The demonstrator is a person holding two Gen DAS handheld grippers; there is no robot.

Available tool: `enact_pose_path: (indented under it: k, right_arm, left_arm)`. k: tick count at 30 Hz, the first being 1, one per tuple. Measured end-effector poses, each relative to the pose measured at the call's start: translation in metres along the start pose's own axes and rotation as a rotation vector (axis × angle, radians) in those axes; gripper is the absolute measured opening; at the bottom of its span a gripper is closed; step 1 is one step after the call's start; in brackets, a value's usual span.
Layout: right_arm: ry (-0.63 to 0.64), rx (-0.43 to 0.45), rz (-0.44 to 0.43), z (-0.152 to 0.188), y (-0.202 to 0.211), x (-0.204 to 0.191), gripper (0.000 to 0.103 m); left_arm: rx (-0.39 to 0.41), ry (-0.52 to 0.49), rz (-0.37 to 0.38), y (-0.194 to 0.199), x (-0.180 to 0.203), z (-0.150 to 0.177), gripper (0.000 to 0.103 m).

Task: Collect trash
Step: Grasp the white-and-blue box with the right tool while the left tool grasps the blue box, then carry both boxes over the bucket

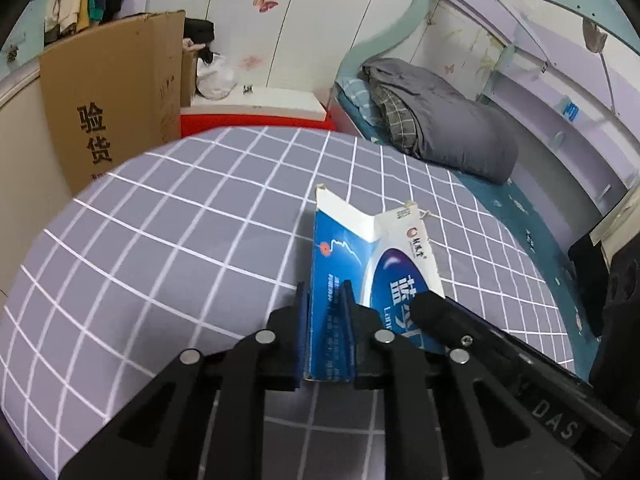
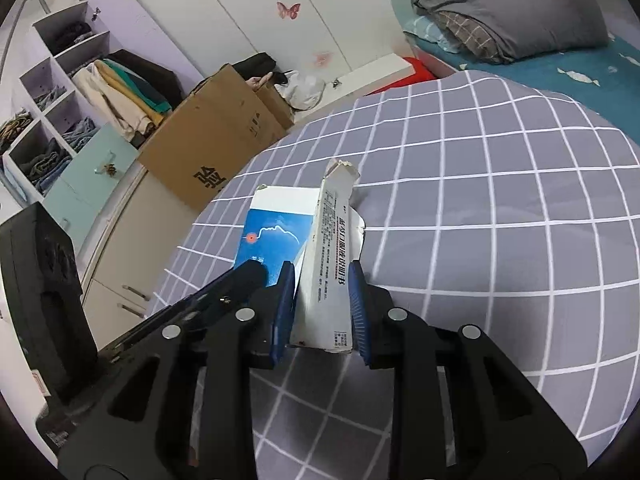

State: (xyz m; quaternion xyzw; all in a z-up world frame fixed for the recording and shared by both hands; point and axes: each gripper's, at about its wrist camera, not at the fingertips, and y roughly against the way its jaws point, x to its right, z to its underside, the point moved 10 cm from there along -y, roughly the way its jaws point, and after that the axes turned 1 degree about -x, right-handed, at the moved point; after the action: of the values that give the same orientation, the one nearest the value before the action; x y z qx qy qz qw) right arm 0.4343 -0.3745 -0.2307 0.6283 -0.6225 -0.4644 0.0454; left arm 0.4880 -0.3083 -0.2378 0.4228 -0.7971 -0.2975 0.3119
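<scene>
Box (image 1: 352, 264) base hidden between fingers (image 1: 306, 320)

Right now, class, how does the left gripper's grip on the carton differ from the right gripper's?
The left gripper pinches the blue carton's blue printed panel; the right gripper clamps its white text-printed side. The left holds a thin panel, the right a wider side. Both are shut on the same carton.

A bedroom. A grey sheet (image 1: 168, 240) with a white grid covers the near bed. Beyond it lies a teal sheet (image 2: 560, 60) with a folded grey quilt (image 1: 448, 128). White wardrobe doors (image 1: 304, 20) carry butterfly stickers (image 1: 265, 0). A tall cardboard box (image 1: 116, 96) stands by the bed. Open shelves (image 2: 60, 92) hold folded clothes beside a pale teal cabinet (image 2: 92, 176).
</scene>
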Motion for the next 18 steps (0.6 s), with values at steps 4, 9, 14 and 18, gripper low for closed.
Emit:
enact_pose_path:
  k: [4,9,14,18]
  right_arm:
    - [0.030,-0.004,-0.056,0.010,0.004,-0.041,0.027]
    - [0.081,-0.018,-0.123,0.031,0.003,-0.104,0.027]
    - [0.134,-0.067,-0.213,0.070,-0.005,-0.183,0.027]
    - [0.195,-0.111,-0.263,0.105,-0.014,-0.244,0.027]
  left_arm:
    - [0.047,0.021,0.008,0.032,-0.015,-0.007,0.011]
    - [0.124,0.040,-0.055,0.088,-0.056,-0.003,0.010]
    - [0.171,0.118,-0.088,0.142,-0.115,0.012,0.010]
    - [0.211,0.184,-0.135,0.191,-0.175,0.036,0.010]
